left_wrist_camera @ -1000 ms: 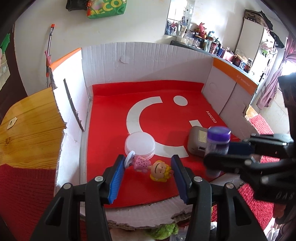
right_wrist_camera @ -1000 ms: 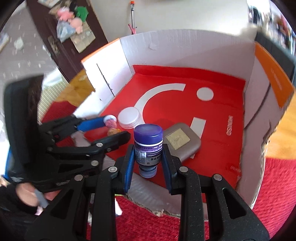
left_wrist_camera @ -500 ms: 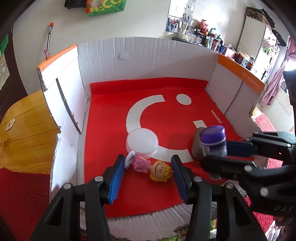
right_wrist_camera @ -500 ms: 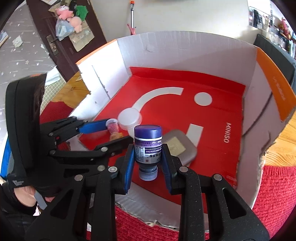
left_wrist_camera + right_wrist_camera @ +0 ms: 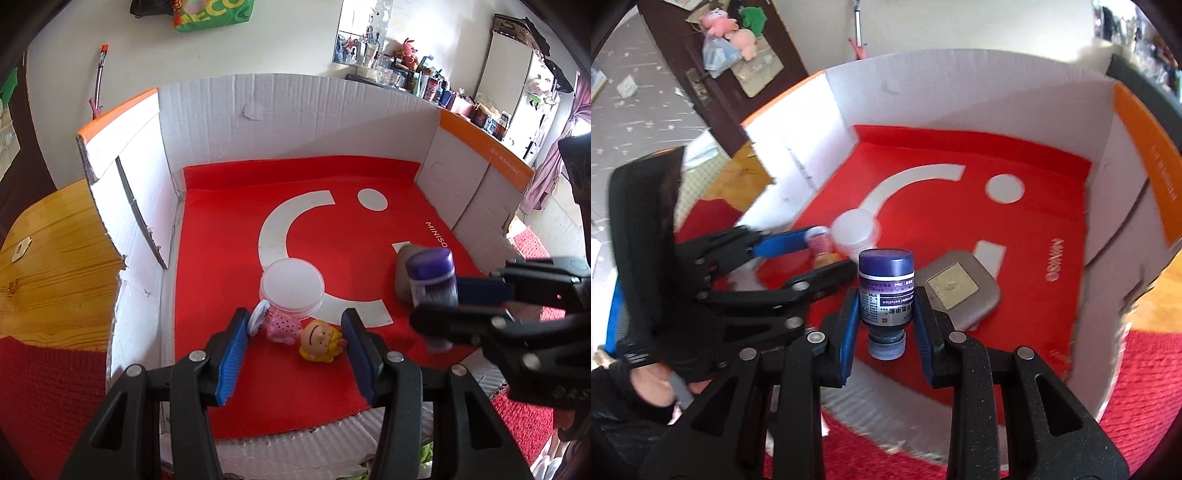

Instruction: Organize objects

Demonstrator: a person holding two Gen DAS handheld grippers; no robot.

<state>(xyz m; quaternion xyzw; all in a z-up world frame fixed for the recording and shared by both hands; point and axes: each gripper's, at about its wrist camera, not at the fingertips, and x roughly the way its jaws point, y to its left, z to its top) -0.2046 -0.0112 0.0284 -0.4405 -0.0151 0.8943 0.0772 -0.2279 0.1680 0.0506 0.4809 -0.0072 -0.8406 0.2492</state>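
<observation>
An open cardboard box has a red floor with a white smile mark. My left gripper hangs low at the near edge. It is shut on a small doll with yellow hair and a pink dotted body, held sideways between the blue pads. The right wrist view shows the same left gripper from the side. My right gripper is shut on a purple bottle with a white label, its narrow end toward the camera. In the left wrist view the bottle hovers over the box's near right part.
A round white container stands on the red floor just beyond the doll. A flat grey case with a gold square lies behind the bottle. Wooden boards and red knitted cloth flank the box. A person's hand holds the left gripper.
Both grippers keep their hold on the doll and the bottle. The views only drift slightly over the box.
</observation>
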